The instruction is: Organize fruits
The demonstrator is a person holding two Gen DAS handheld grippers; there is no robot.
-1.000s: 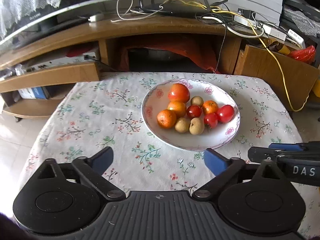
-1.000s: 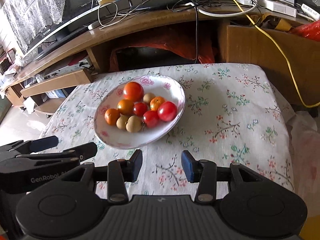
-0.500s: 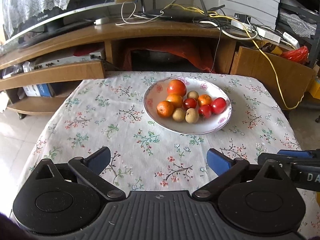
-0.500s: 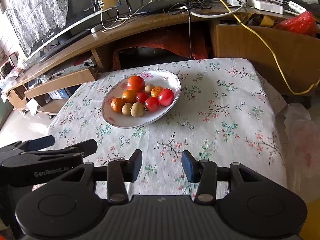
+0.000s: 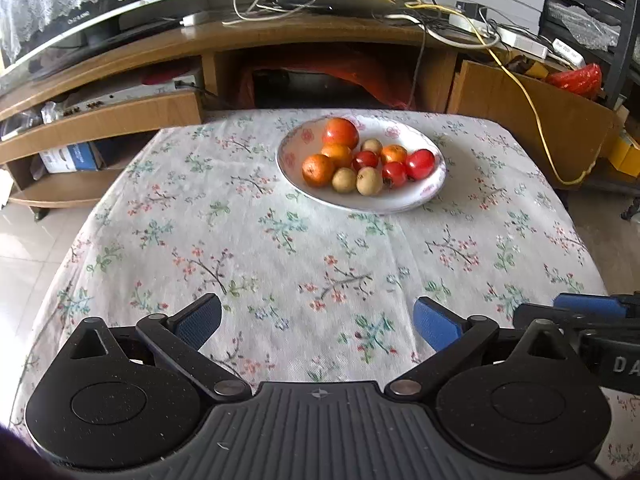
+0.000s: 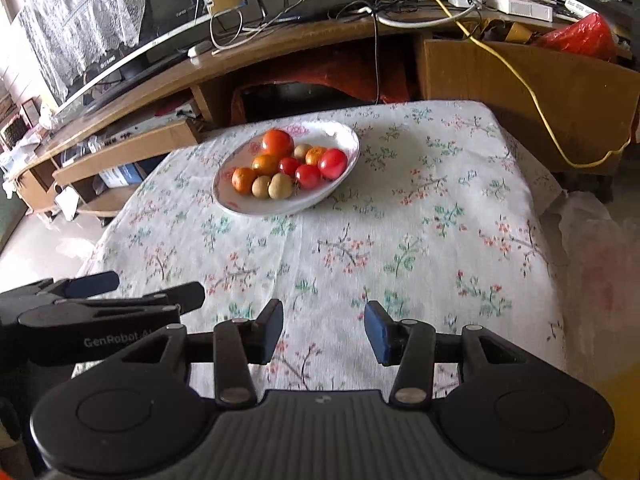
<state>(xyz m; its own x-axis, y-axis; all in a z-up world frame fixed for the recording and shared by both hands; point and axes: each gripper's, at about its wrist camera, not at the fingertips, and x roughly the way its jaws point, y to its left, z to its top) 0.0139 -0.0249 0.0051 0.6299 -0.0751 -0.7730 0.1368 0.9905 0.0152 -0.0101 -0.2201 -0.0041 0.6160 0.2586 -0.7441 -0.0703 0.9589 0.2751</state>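
While both grippers drew back from the plate (image 5: 434, 188), the fruit shrank toward the far half of the table (image 5: 280, 248) in each wrist view. Left gripper (image 5: 318, 318): jaws spread wide, nothing between them. Right gripper (image 6: 324, 330): jaws part-way apart, also empty, and only a touch wider than a second before. Both sat low over the near edge of the flowered cloth, side by side, well apart from the plate.

All the fruit lay in the plate, none on the cloth: one large orange-red fruit (image 5: 340, 133) at the back, smaller oranges (image 5: 318, 170) to the left, red tomatoes (image 5: 420, 164) to the right, pale brown fruits (image 5: 369, 181) in front. The pieces touched one another in a loose heap.

Judgement: with every piece gathered and both grippers backing away unladen, the sorting looked finished or near it. Beyond the table stood a wooden TV stand (image 6: 280, 48) strewn with cables.
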